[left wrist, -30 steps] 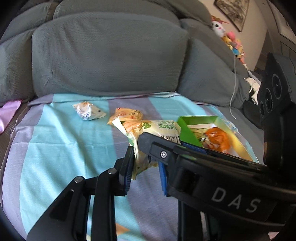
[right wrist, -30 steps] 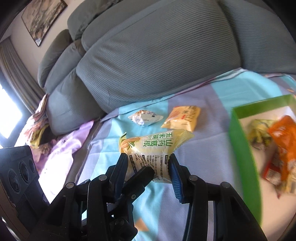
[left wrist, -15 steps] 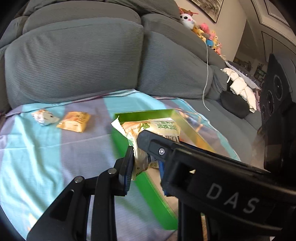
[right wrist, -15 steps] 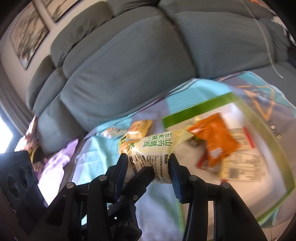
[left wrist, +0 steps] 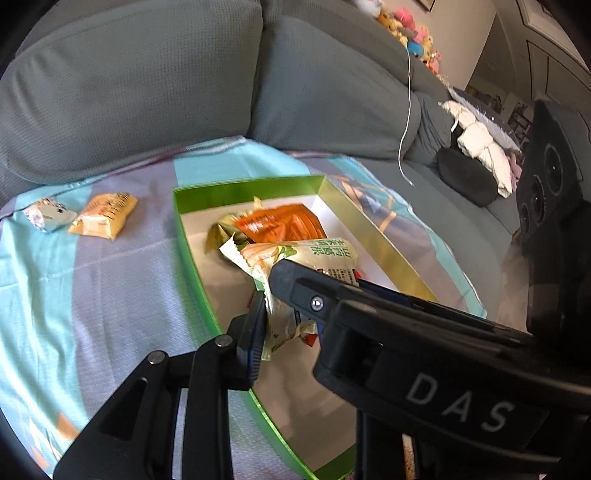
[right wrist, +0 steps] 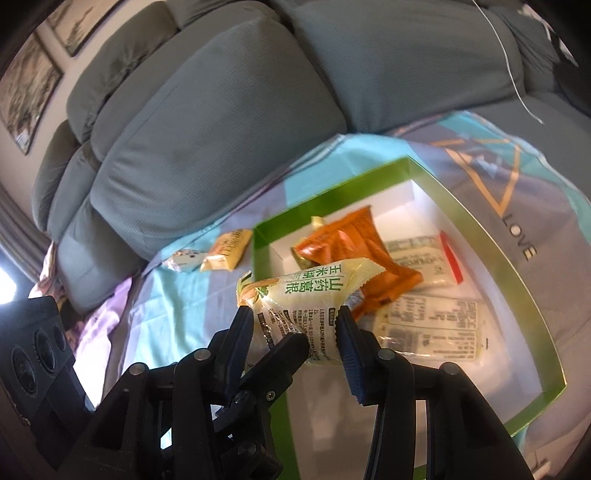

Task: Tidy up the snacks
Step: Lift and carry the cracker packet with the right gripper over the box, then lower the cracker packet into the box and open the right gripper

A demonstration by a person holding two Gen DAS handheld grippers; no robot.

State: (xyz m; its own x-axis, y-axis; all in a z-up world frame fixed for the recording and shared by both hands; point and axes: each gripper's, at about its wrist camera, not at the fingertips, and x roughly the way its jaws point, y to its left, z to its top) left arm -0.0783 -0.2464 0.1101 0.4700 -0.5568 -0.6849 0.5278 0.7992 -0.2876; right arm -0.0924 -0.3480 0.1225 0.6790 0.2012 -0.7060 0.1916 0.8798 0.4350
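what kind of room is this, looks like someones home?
Most likely a home living room. A big grey sofa with plump back cushions fills the view, framed pictures hang on the wall, and soft toys sit along the sofa back.

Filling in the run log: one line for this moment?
left hand-held gripper: shut on green-lettered packet | right hand-held gripper: around it | over green box | two packets outside
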